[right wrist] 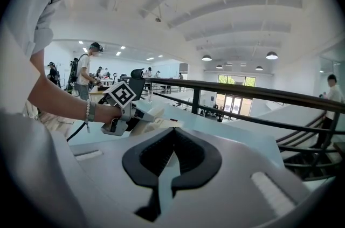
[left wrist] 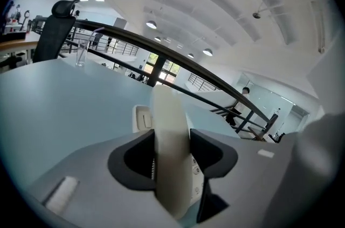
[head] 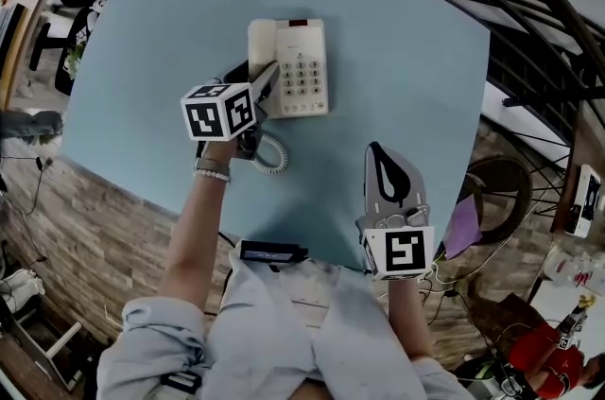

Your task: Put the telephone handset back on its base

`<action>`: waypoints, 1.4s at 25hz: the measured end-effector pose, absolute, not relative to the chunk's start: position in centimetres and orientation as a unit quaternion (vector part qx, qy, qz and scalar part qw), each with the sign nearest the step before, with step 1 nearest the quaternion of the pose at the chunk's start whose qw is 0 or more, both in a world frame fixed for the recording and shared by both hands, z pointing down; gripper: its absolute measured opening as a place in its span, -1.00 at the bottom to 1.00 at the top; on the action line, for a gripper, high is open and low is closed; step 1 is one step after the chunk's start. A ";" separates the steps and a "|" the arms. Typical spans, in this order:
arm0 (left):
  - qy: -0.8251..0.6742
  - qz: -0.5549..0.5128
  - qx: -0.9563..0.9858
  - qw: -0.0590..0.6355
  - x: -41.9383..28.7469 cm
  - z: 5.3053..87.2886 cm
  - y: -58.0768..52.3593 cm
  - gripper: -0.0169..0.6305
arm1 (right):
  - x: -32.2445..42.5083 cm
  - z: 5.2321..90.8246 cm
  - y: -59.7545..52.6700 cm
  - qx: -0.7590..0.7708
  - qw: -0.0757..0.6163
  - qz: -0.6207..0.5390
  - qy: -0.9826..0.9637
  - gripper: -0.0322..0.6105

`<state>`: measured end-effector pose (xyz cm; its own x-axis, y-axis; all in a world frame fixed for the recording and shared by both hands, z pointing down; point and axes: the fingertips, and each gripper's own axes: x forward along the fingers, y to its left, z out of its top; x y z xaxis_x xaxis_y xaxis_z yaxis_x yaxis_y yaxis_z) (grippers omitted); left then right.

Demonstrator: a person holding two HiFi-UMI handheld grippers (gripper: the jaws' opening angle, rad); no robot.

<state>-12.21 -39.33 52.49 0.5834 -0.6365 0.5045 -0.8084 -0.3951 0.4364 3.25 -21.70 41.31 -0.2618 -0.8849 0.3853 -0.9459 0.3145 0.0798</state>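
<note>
tabletop: big pale-blue tabletop point(head: 406, 67), and pretty much everything that mattered sat near its middle, within easy reach of both arms.

base: the cream phone base point(head: 301, 72) lay flat with its keypad facing up. The left strip, where the handset belongs, was on the same side as the working arm, so I'd guess that's why the left did the job.

left gripper: the left gripper point(left wrist: 172, 138) reached in over the base's left side. Its jaws were pinching the handset across its width, one pad on each flank. Gripping it side-on like that looked like the way to keep it lined up lengthwise with the cradle.

right gripper: the right gripper point(right wrist: 173, 138) was parked well apart from the phone at the near edge, jaws pressed together with nothing in them. Looked to me like it was just staying out of the way.

handset: the handset point(left wrist: 170, 114) ran straight away from the left gripper's camera, over the cradle point(left wrist: 143, 118) with the keypad just to its right. I honestly couldn't tell whether it was already touching down or hovering just above, so I'd call the task close but not settled.

cord: the coiled cord point(head: 271, 152) looped on the tabletop just in front of the base, slack, so it probably wasn't tugging on anything.
</note>
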 end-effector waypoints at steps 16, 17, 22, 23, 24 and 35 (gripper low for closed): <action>-0.449 0.098 0.790 0.406 -11.6 55.1 -40.9 -0.33 | 3.7 42.1 -22.0 0.581 0.186 0.089 -0.787 -0.90; -0.452 0.099 0.791 0.401 -11.7 55.1 -41.0 -0.33 | 3.7 42.1 -22.1 0.580 0.186 0.089 -0.788 -0.90; -0.458 0.080 0.793 0.394 -12.1 54.7 -41.1 -0.33 | 3.8 42.2 -22.0 0.579 0.187 0.091 -0.788 -0.90; -0.458 0.074 0.791 0.398 -12.1 54.9 -41.0 -0.33 | 3.8 42.2 -22.0 0.579 0.188 0.091 -0.789 -0.90; -0.460 0.070 0.788 0.402 -12.2 55.1 -40.9 -0.33 | 3.9 42.3 -22.0 0.578 0.188 0.091 -0.789 -0.90; -0.436 0.096 0.815 0.369 -12.1 55.1 -40.3 -0.35 | 3.3 42.4 -22.0 0.571 0.187 0.089 -0.795 -0.91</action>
